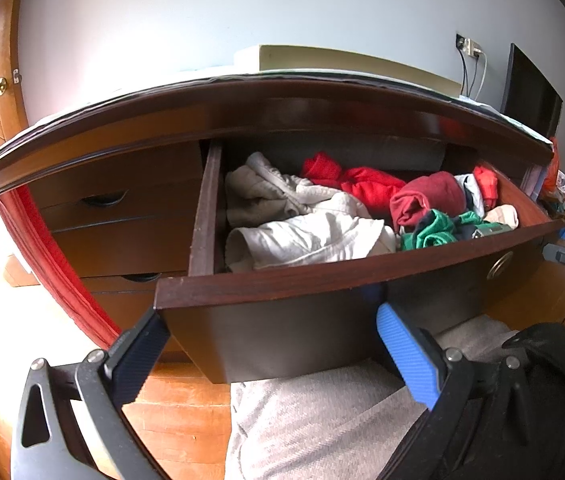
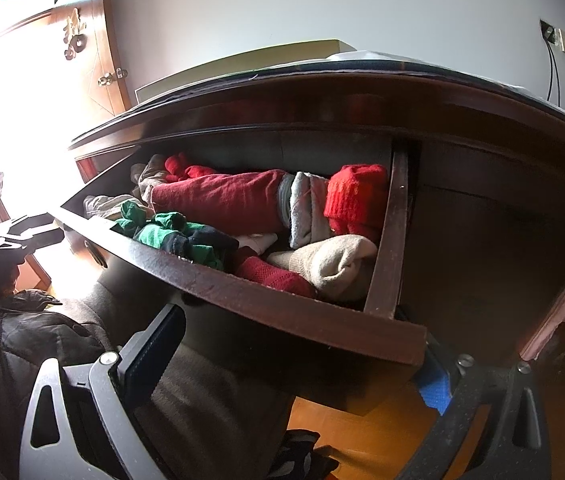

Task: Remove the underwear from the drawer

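In front of the dresser, the top drawer is pulled out w/ its dark glossy wood front betw the grippers and the clothes. Left gripper sits low below the drawer front, fingers wide apart, nothing betw them; one pad navy, the other bright blue, both ribbed. Right gripper likewise spread apart under the front near the drawer's right corner, empty. Inside: crumpled white cloth near left, red knits far back, maroon bundle mid-right, green/navy striped piece near front right, cream ribbed sock roll at right end. Which piece is underwear: can't tell. Person's grey knit trousers and black sleeve below. Closed drawers to the left, wood floor underneath.
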A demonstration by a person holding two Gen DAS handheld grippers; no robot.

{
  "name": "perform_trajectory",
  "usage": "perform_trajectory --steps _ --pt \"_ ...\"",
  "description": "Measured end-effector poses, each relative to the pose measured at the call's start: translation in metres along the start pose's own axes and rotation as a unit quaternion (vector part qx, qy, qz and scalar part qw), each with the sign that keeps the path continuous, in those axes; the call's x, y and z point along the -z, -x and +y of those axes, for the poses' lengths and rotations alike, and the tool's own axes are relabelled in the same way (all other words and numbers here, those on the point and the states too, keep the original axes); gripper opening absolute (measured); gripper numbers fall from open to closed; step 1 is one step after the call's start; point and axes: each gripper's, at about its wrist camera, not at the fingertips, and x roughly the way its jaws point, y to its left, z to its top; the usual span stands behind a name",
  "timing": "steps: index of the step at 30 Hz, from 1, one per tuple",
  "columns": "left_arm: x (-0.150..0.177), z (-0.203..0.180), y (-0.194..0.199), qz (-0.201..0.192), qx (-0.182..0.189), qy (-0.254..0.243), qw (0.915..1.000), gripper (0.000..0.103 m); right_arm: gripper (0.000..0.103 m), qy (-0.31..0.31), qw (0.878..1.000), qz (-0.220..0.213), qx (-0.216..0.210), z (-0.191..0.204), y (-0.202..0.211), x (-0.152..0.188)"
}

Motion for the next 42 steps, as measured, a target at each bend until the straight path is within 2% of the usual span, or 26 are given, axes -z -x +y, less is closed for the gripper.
perform_trajectory --steps 42 --pt "0.0007 -0.0040 -0.0002 0.008 -0.009 -0.023 0.9997 0.102 0.103 0.005 1.000 0.018 0.000 -0.0006 -0.0016 -0.0026"
